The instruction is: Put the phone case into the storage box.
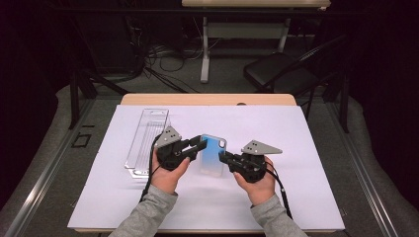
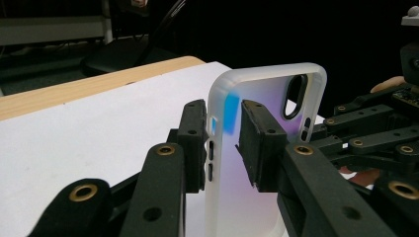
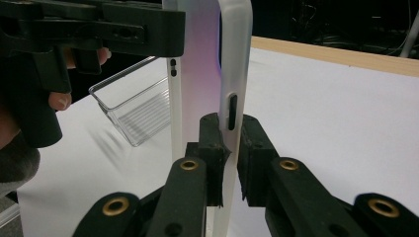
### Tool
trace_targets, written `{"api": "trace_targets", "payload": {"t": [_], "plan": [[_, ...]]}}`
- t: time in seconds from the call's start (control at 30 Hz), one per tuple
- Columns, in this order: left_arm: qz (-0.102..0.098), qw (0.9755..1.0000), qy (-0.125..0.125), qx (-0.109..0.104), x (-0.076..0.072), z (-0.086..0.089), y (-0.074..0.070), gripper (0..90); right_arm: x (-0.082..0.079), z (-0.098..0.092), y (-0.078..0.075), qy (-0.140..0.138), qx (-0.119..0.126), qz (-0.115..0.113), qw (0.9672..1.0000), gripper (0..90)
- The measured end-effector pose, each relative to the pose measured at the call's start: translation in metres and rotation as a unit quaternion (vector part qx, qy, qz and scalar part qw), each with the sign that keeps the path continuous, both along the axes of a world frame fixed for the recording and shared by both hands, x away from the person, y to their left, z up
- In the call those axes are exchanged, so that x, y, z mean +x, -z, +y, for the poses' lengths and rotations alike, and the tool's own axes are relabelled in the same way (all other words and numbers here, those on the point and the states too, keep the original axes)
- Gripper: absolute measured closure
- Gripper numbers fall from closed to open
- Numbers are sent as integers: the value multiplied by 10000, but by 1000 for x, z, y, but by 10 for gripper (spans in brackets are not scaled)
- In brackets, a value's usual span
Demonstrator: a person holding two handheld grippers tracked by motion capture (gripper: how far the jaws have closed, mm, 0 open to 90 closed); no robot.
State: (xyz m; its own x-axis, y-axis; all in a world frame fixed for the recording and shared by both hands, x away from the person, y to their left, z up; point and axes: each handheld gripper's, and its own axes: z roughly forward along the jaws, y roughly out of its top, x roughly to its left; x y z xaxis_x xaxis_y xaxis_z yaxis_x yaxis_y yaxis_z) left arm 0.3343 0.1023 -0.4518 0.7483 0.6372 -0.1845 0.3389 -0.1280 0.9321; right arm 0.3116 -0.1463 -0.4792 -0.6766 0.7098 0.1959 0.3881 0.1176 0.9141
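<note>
Phone case [image 1: 212, 154], frosted with a blue tint, held off the white sheet at centre frame between both grippers. Right gripper [image 3: 230, 148] fingers clamp 1 side rim. Left gripper [image 2: 225, 140] fingers straddle the opposite rim, not pressing. Clear tray [image 1: 146, 140] lies left, on the bench [image 1: 207, 99].

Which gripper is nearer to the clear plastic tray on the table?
The left. The left gripper is just right of the clear plastic tray. The right gripper is farther right, beyond the phone case that both grippers reach.
</note>
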Motion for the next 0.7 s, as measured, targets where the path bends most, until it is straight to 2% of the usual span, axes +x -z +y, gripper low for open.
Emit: {"api": "trace_targets", "payload": {"t": [0.3,0.37,0.7], "plan": [[-50,10000,-54,8,0,1,-1,758,0,0,0,10,5,-2,10000,823],[-40,10000,7,7,0,1,-1,761,0,0,0,11,7,-2,10000,823],[-77,9999,-125,46,2,-1,1,774,-1,0,0,128,-57,-34,9999,823]]}}
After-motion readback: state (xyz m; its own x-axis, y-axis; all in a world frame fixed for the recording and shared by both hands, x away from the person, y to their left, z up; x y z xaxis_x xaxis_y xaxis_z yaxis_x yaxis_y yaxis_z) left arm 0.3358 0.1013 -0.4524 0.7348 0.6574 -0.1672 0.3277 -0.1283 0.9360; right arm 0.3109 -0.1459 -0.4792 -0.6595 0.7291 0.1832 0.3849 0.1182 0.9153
